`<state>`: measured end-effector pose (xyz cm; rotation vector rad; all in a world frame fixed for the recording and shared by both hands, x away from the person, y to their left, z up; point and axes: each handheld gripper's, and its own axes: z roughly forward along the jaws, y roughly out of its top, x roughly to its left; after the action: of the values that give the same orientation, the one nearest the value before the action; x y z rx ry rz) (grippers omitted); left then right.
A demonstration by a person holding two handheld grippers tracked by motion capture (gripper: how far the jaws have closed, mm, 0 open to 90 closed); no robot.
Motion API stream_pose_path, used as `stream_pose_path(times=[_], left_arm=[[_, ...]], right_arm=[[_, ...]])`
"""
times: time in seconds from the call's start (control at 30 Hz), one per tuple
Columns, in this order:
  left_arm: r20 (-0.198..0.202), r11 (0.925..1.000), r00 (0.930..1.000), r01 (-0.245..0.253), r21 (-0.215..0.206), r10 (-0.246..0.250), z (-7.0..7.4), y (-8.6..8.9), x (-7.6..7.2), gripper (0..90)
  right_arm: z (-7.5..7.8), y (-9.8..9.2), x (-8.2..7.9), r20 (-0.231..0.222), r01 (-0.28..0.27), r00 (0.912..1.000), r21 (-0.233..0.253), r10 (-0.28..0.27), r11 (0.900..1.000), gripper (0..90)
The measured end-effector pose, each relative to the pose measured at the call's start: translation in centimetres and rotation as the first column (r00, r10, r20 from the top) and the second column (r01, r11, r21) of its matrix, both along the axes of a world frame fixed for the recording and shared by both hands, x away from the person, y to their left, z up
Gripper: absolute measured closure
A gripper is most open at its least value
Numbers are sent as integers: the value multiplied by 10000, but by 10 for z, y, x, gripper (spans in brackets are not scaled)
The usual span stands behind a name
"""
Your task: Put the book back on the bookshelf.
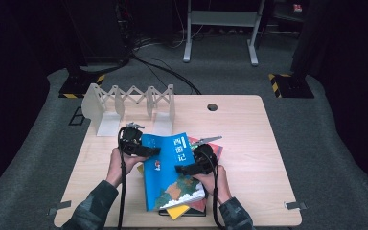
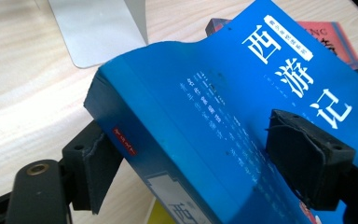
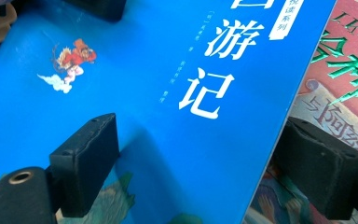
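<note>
Here, a pale wooden table (grey carpet around) bears the blue book.

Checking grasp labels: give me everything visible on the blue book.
The blue book is a thick paperback with a glossy blue cover, white Chinese title characters, a small red cartoon figure and a colourful scene at its lower end. It lies tilted atop a pile of books on the wooden table. The left gripper clamps its spine edge, one jaw under, one on the cover, bowing it. The right gripper straddles its opposite edge.
</note>
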<state>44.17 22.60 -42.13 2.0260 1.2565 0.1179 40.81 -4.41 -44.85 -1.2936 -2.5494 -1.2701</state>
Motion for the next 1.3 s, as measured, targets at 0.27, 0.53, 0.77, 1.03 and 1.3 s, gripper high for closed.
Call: stream_pose_path(times=[0.27, 0.53, 0.77, 1.03, 1.3], left_arm=[[-807, 9925, 9947, 551, -1092, -641, -15, -5, 3, 149], [-224, 9928, 9975, 650, -1006, -676, 1, 0, -2, 317], [218, 9880, 9958, 906, -1251, -886, 7, 6, -6, 416], [303, 9875, 9968, 779, -1368, -744, 6, 15, -8, 417], [320, 9869, 9969, 759, -1426, -721, 4, 15, -7, 408]], right_arm=[[-5, -1, -3, 168, 178, 9997, 442, -186, 9989, 144], [-4, 3, -3, 374, 106, 9992, 452, -123, 9989, 148], [2, -5, -11, 1351, 363, 9901, 93, -372, 9993, 176], [4, -73, -23, 2751, 2534, 9356, -864, -2214, 9635, 119], [-50, -150, -12, 2258, 4541, 8820, -1720, -4137, 8742, 7]])
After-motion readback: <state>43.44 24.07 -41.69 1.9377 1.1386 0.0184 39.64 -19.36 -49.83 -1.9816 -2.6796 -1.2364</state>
